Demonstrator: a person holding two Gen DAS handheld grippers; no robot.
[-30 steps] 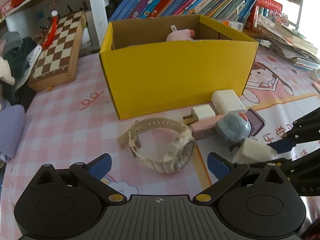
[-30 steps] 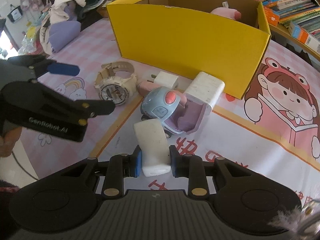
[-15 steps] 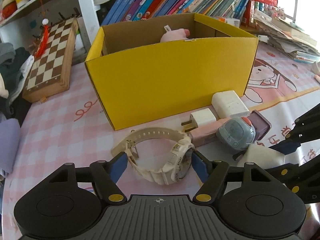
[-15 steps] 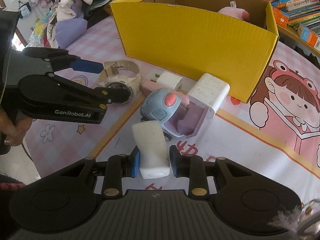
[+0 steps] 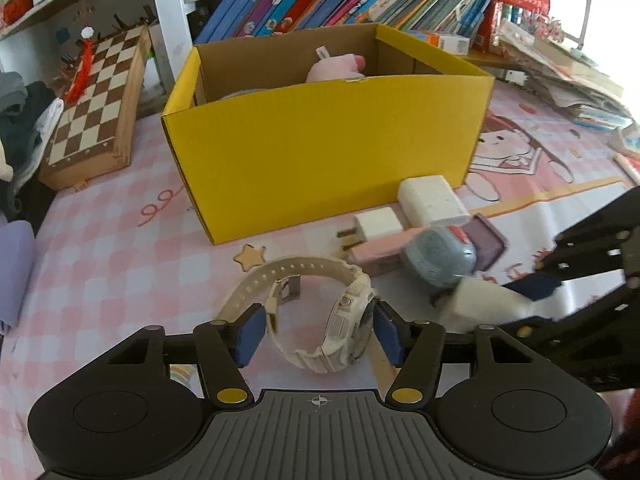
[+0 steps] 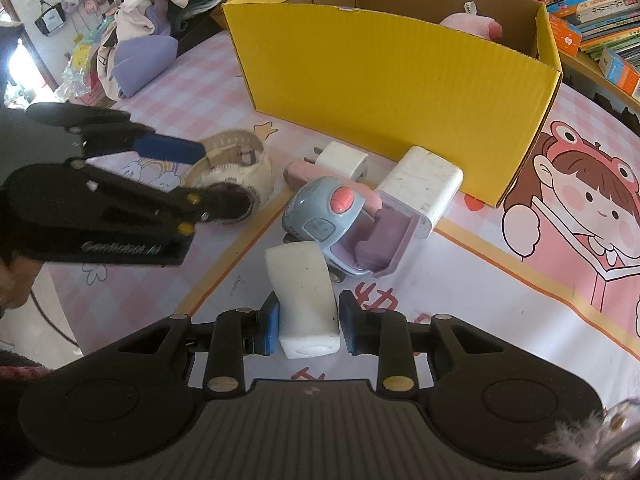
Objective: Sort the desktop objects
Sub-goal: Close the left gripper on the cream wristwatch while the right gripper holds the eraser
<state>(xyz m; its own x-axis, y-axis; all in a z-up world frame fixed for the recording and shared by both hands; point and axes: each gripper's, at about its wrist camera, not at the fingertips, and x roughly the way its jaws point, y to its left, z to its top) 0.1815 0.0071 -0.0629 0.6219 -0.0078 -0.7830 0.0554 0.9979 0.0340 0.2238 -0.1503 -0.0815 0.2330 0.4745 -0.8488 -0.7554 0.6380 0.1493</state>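
While the left gripper [image 5: 318, 334] is closing around the cream wristwatch [image 5: 320, 312] lying on the worktop [image 5: 100, 272] just in front of the yellow box [image 5: 320, 152], its pads are flanking the case and buckle side, not yet visibly pressing. That watch looks light, with a stiff case and a springy strap, so the case is likely the surest hold. The right gripper [image 6: 308, 322] is clenching a white block [image 6: 304, 300], probably light and firm. Crowded gadgets are sitting beside both; open room is lying above the box's rim.
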